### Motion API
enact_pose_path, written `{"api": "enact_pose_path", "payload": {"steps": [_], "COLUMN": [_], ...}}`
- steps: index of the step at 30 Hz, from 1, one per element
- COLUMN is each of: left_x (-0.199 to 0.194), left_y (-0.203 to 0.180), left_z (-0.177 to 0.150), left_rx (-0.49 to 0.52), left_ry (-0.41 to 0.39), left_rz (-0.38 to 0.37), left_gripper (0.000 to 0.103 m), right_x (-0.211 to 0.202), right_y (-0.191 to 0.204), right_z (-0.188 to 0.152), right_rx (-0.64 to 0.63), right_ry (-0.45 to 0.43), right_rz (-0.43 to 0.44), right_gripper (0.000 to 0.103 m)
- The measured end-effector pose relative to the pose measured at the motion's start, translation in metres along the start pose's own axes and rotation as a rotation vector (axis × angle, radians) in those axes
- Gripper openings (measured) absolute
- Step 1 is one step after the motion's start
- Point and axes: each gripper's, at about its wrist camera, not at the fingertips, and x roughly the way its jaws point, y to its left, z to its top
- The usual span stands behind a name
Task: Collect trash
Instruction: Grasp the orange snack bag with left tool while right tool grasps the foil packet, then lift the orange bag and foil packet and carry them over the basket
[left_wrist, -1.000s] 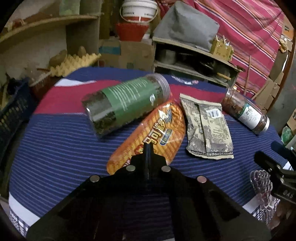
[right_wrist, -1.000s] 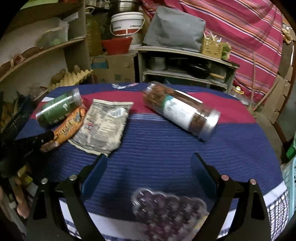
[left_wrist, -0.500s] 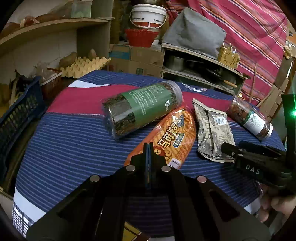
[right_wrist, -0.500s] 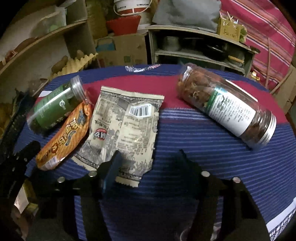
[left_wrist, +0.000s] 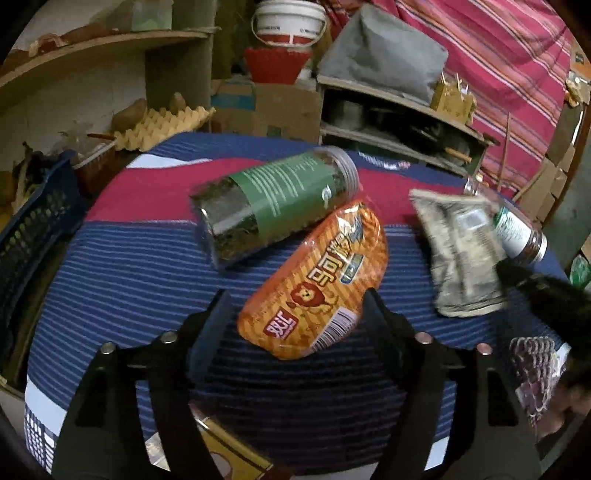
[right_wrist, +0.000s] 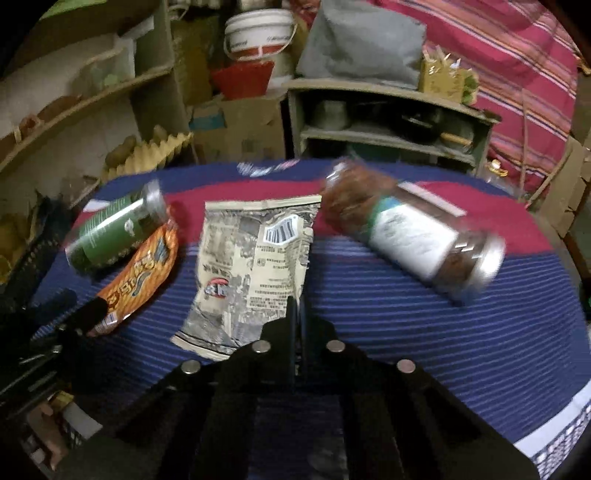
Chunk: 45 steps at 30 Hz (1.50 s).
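Since the earlier frames the left gripper (left_wrist: 295, 314), which was fully closed, is opening its jaws, and the right gripper (right_wrist: 296, 314), which stood wide, has clenched on the near edge of the crumpled beige foil snack wrapper with a barcode (right_wrist: 255, 266). Both grippers point downward at a slant toward the round table covered with a blue and red striped cloth (left_wrist: 129, 266). The left jaws stand on either side of the lower end of the flat orange plastic snack bag with a lion picture (left_wrist: 317, 280), but the fingers (left_wrist: 212, 317) do not press on it, so it is released and lies on the cloth. At the far left, beside the table, there is a dark blue plastic crate (left_wrist: 33, 229). Next comes the clear cylindrical jar with a green label and dark leaves inside (left_wrist: 277, 199), lying on its side and touching the upper end of the orange bag. To the right of the bag lies the beige wrapper, blurred in the left view. Further right lies a second clear jar with a white label and brown contents (right_wrist: 410, 229), also on its side, close to the wrapper's top corner. At the near right edge of the table rests a clear plastic blister tray (left_wrist: 532, 365), partly hidden behind the right gripper's dark body.
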Motion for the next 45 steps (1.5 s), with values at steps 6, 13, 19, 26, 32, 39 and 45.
{"api": "enact_pose_path", "payload": {"steps": [6,13,19,26,32,39,45], "left_x": [0.013,0.020,0.018,0.007,-0.016,-0.038,-0.078], "left_y": [-0.006,-0.012,-0.009,-0.005,-0.018,-0.041,-0.078], "left_z": [0.001,0.001,0.001,0.000,-0.008,-0.022,-0.024], "left_rx": [0.029,0.059,0.048,0.027,0.053,0.138,0.242], "left_ry": [0.072,0.108,0.090,0.050,-0.001,-0.041,-0.120], "left_rz": [0.017,0.045,0.046,0.072,0.082,0.098,0.077], "left_gripper": [0.088,0.077,0.047,0.004,0.004,0.003,0.002], "right_x": [-0.028,-0.045,-0.061,-0.085,-0.099,-0.115,-0.131], "right_y": [-0.044,-0.071,-0.087,-0.109,-0.134,-0.150,-0.161], "right_z": [-0.006,-0.020,-0.031,-0.044,-0.056,-0.059,-0.065], "right_rx": [0.066,0.103,0.135,0.150,0.189,0.192,0.191], "right_ry": [-0.031,-0.034,-0.033,-0.052,-0.059,-0.094,-0.120], "right_rz": [-0.012,-0.026,-0.020,-0.036,-0.042,-0.056,-0.065], "right_gripper": [0.002,0.002,0.002,0.002,0.002,0.002,0.002]}}
